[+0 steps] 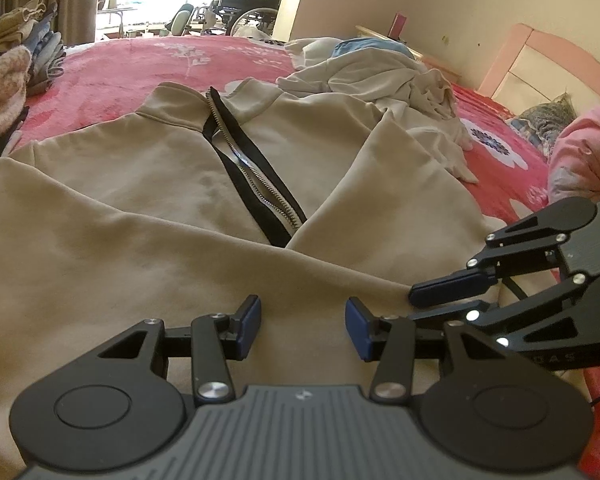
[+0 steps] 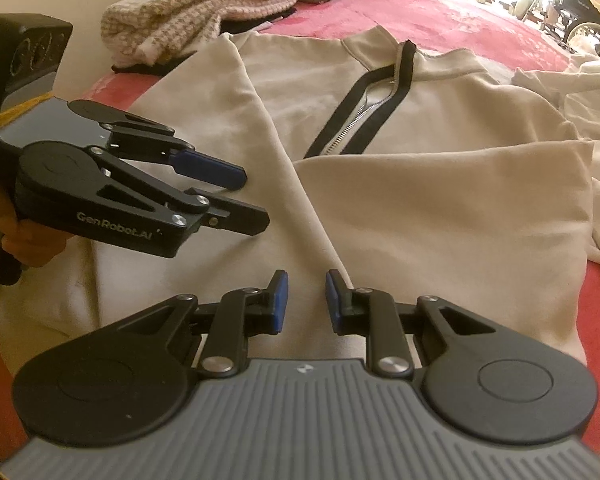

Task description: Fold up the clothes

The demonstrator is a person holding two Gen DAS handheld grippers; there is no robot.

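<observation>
I see the sweatshirt point(image 1: 140, 184) spread flat in the middle of the bed point(image 1: 148, 64), collar toward the far edge. Material: beige, soft matte knit, thick, with a stand-up collar. A metal zipper point(image 1: 256, 176) runs down from the collar, its teeth bright, edged both sides with black tape; it lies partly unzipped in a narrow V. Both sleeves are folded inward across the chest and cross just below the zipper's lower end, giving long straight diagonal creases.

My left gripper point(image 1: 303, 322) hangs over the near hem, jaws apart, blue pads facing each other with bare fabric showing in the gap; nothing gripped. My right gripper point(image 2: 303, 298) sits over the crossing sleeves near the near edge, jaws closer together but with a visible gap, nothing pinched between the pads. In the left view its flat blue finger lies at a sleeve's folded edge; contact I cannot tell.

Bedcover: red-pink plush with white floral print. Toward the right side, a rumpled cream garment point(image 1: 412, 92) in loose folds. At the left edge, a pile of folded clothes point(image 1: 40, 48) and a nubbly pink-and-white woven knit point(image 2: 204, 4). Pink headboard point(image 1: 540, 64), curved, at the right corner.
</observation>
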